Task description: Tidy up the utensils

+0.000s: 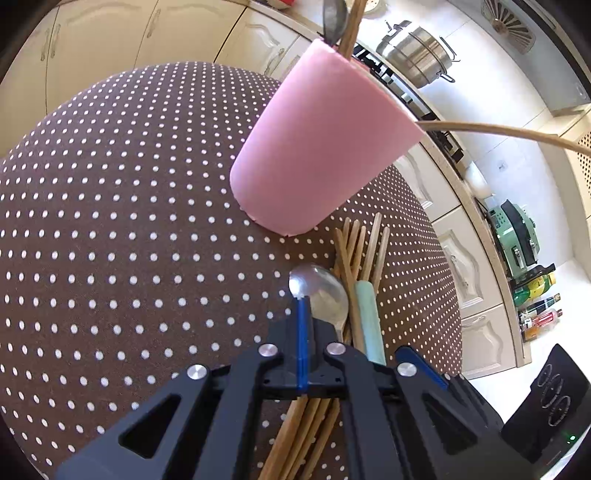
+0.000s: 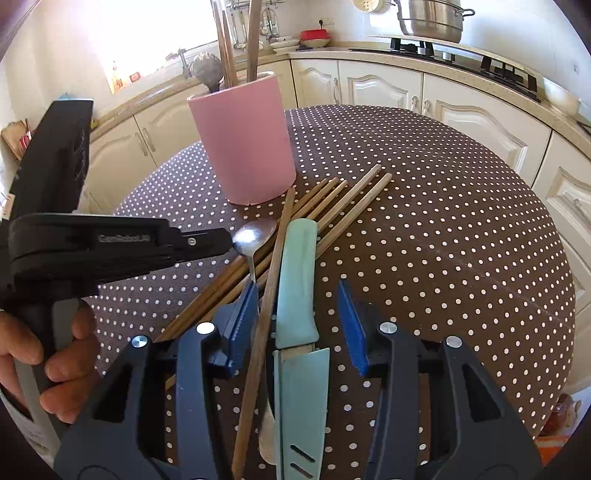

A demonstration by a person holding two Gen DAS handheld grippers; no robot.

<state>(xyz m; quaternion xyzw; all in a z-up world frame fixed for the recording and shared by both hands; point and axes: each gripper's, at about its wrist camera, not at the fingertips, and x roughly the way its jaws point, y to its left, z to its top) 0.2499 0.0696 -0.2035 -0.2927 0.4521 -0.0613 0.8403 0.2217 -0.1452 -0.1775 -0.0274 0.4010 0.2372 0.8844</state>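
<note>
A pink holder [image 2: 243, 147] stands on the dotted table with a spoon and chopsticks in it; it also shows in the left wrist view [image 1: 317, 147]. Several wooden chopsticks [image 2: 332, 203], a metal spoon [image 2: 255, 232] and a mint-green sheathed knife [image 2: 299, 280] lie in a pile before it. My left gripper [image 2: 225, 240] is shut on the spoon's bowl [image 1: 325, 291], with one blue finger [image 1: 303, 332] against it. My right gripper [image 2: 299, 317] is open, its fingers [image 2: 352, 317] on either side of the knife handle and one chopstick [image 2: 266, 310].
The round table has a brown cloth with white dots [image 2: 443, 240]. Cream cabinets [image 2: 380, 88], a hob with a steel pot [image 2: 432, 18] and bottles [image 1: 535, 299] stand beyond the table's edge. A hand [image 2: 48, 362] holds the left gripper.
</note>
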